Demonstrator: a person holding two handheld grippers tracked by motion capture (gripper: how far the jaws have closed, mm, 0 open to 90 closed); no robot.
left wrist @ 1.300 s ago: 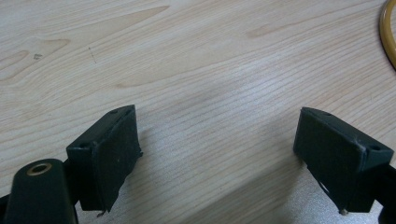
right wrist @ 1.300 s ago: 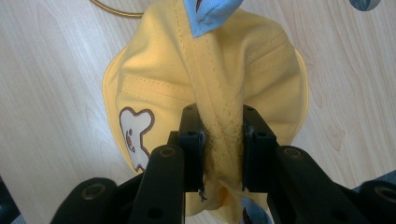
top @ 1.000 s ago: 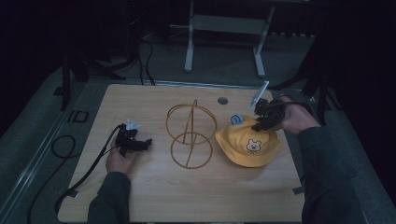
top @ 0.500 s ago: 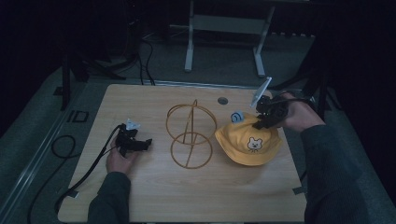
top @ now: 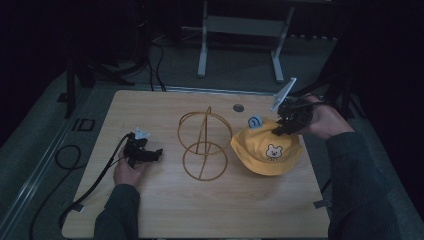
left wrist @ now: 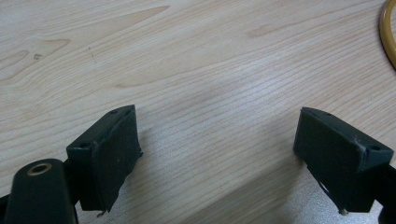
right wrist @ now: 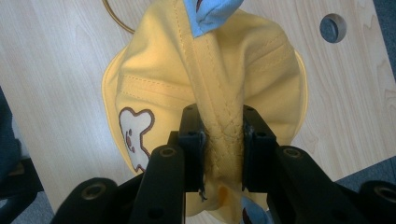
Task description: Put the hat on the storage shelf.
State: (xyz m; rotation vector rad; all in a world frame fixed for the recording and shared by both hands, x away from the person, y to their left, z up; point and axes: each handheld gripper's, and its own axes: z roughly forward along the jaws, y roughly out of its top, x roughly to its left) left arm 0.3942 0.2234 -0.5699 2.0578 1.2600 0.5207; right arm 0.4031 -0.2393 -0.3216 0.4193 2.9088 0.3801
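The high view is dim: the room around the table [top: 165, 210] is almost black, and only the wooden top gets soft light from above. The two gripper views are bright and even. The left gripper [left wrist: 219, 154] throws soft shadows on the wood. Near parts of the jaws look slightly blurred. No glare.

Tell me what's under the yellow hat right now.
The yellow hat lies on the wooden table, its crown pinched by the right tongs. A blue bit peeks out behind it. Whatever lies beneath the fabric is covered.
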